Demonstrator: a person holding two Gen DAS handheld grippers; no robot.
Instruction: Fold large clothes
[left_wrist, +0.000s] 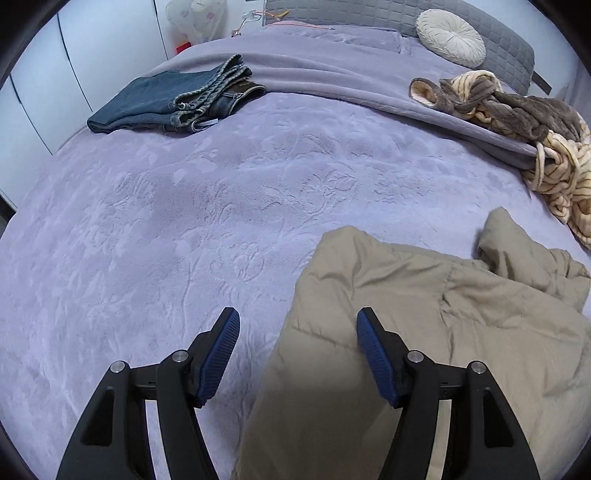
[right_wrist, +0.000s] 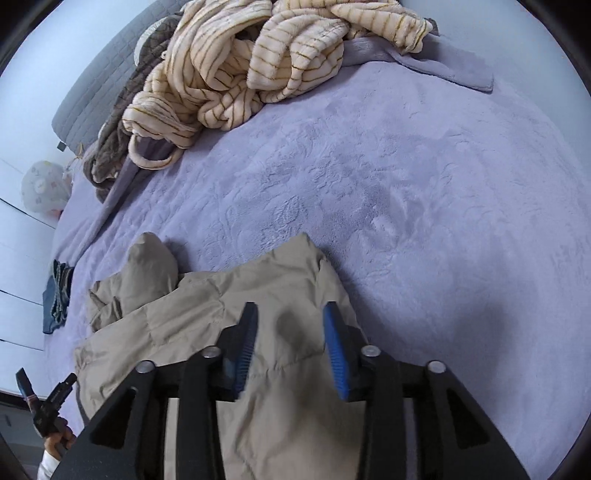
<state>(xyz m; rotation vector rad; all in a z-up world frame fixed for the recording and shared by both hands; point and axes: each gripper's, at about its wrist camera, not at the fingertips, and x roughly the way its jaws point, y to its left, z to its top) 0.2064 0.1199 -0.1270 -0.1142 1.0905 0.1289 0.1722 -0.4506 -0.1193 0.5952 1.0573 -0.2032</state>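
Your right gripper (right_wrist: 290, 314) hangs part-open over the beige puffer jacket (right_wrist: 207, 314), gripping nothing. Your left gripper (left_wrist: 298, 319) gapes wider, empty, at the jacket's edge.

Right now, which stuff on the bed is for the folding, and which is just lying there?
For the folding:
- tan jacket
- striped robe
- jeans, already folded

Just lying there:
- round pillow
- purple blanket
- plastic bag
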